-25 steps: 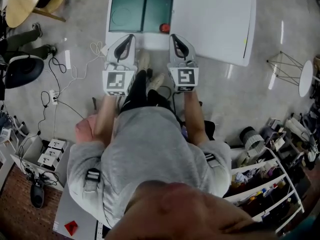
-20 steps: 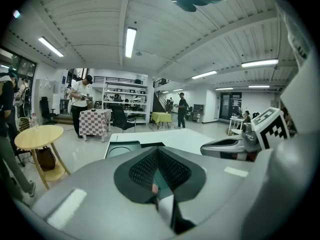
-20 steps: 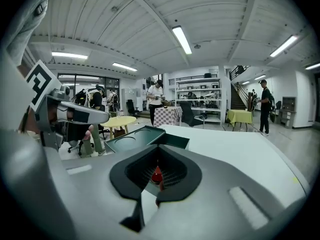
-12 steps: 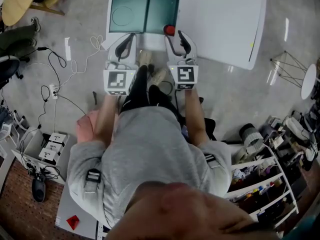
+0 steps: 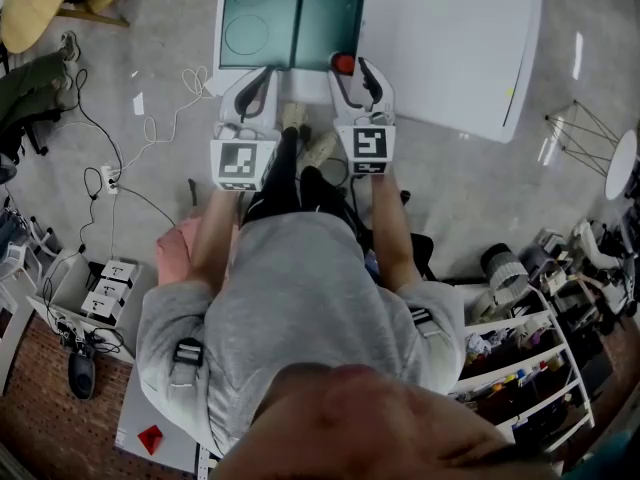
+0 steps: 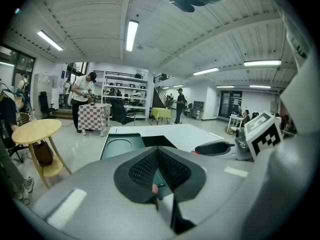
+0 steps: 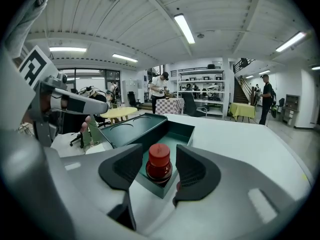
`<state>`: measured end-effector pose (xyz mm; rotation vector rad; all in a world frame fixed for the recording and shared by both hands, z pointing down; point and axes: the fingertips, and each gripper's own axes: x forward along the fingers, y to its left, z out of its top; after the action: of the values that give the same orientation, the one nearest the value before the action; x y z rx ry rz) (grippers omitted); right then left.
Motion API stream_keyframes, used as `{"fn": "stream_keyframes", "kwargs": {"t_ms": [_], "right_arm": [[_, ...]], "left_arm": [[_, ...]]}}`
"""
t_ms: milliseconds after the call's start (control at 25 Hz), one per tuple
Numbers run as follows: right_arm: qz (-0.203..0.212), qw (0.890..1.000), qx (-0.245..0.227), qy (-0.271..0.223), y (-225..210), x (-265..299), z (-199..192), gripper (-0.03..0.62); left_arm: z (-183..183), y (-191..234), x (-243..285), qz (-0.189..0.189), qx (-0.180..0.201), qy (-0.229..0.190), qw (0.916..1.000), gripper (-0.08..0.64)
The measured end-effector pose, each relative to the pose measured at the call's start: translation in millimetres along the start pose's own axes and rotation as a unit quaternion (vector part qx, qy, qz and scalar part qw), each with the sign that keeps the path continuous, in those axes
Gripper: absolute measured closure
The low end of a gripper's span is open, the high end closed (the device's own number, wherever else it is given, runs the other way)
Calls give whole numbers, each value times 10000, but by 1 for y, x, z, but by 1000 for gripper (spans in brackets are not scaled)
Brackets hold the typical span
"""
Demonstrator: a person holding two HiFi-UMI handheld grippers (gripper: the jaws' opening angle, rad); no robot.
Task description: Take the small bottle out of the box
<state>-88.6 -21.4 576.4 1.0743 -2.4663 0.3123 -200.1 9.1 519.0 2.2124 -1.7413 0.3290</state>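
A small red bottle [image 7: 159, 163] with a red cap stands upright in the near right corner of the dark green box [image 7: 131, 130], which lies on the white table [image 5: 440, 38]. In the head view the bottle [image 5: 343, 64] sits at the box's [image 5: 294, 18] near edge. My right gripper [image 7: 159, 160] is opening; the bottle shows between its jaws, with a gap to each pad. In the head view the right gripper [image 5: 353, 75] reaches the box's corner. My left gripper [image 6: 158, 156] is shut and empty, held before the box's left half [image 5: 252, 86].
The box has two compartments, the left one with a round recess [image 5: 246, 34]. Cables [image 5: 110, 158] and cartons [image 5: 105, 293] lie on the floor at left, and a shelf of clutter [image 5: 530, 378] stands at right. Beyond the table, people stand by a checkered table [image 6: 93, 117].
The right gripper's jaws have spread apart and it has moved forward, up to the red bottle at the box's corner. The left gripper stays shut in about the same place.
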Motion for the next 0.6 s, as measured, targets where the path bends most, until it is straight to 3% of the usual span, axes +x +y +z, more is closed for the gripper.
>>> {"fn": "stream_keyframes", "kwargs": {"t_ms": [280, 600], "right_arm": [[-154, 9999, -45, 63, -8, 6, -5, 454], [-145, 9999, 5, 78, -8, 6, -6, 460]], "left_arm": [[1, 0, 9, -6, -19, -7, 10000, 548], [3, 0, 9, -12, -19, -55, 10000, 548]]}}
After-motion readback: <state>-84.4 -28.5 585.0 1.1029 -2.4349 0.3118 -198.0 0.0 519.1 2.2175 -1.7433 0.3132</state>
